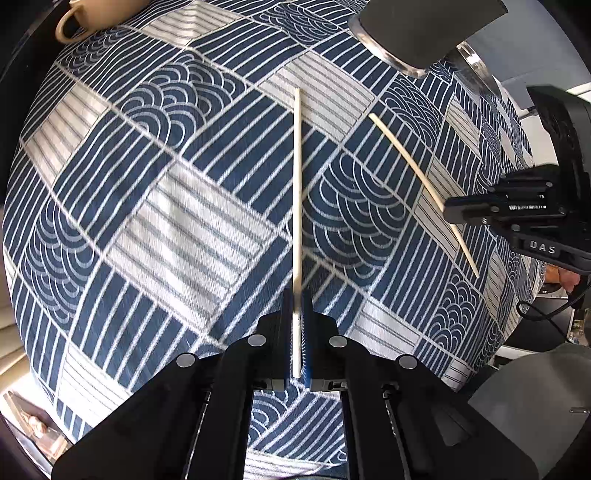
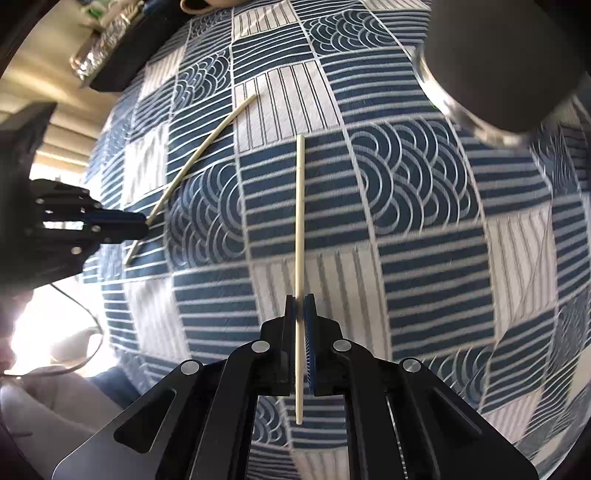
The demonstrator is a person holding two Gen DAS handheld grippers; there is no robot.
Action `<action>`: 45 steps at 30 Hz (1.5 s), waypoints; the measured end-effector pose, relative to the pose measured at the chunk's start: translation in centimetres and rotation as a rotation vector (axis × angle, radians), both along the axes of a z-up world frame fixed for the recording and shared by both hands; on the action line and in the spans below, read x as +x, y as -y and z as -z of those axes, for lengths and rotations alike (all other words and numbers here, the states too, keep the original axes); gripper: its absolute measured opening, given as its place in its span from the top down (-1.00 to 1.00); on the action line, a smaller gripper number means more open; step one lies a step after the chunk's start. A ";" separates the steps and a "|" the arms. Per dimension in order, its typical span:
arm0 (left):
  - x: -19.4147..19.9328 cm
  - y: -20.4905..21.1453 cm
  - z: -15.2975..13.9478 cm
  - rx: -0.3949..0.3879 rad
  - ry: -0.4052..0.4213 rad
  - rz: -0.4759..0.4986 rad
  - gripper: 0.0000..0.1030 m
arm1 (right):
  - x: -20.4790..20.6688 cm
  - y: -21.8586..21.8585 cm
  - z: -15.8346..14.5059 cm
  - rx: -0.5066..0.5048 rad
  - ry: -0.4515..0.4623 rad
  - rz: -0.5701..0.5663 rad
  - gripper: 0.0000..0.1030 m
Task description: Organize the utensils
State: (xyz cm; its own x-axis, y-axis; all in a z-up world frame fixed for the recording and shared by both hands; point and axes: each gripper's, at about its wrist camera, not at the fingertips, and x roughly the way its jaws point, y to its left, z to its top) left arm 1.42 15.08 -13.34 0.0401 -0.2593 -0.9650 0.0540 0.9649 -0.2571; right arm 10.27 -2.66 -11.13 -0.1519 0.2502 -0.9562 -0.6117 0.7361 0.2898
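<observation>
Two pale chopsticks lie over a blue-and-white patterned tablecloth (image 1: 184, 229). In the left wrist view, one chopstick (image 1: 297, 177) runs straight ahead from my left gripper (image 1: 297, 295), which is shut on its near end. The other chopstick (image 1: 406, 155) slants at the right, with my right gripper (image 1: 448, 212) clamped on it near its lower end. In the right wrist view, my right gripper (image 2: 300, 299) is shut on its chopstick (image 2: 300, 221). At the left there, the left gripper (image 2: 146, 225) grips the slanted chopstick (image 2: 207, 142).
A beige mug (image 1: 85, 14) stands at the far left of the cloth. A dark container with a clear glass rim (image 1: 417, 33) (image 2: 498, 66) sits at the far right. A foil-wrapped package (image 2: 99, 48) lies beyond the table's left edge.
</observation>
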 end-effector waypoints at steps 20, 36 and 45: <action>0.3 2.9 -9.6 -0.052 0.174 0.019 0.92 | 0.5 9.5 -7.5 0.306 0.028 0.214 0.91; 0.5 4.4 -9.2 0.001 0.132 0.001 0.96 | -0.2 10.8 -7.4 0.291 0.062 0.214 0.91; 1.6 5.1 -3.2 0.076 0.036 0.011 0.58 | -0.9 8.8 -2.3 -0.012 0.112 0.131 0.85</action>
State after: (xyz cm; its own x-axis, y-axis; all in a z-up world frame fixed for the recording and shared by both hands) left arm 3.02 9.99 -10.12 0.0731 -0.1864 -0.9798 0.0728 0.9808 -0.1811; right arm 9.36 -11.44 -8.86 -0.0113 0.2495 -0.9683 -0.5381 0.8147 0.2162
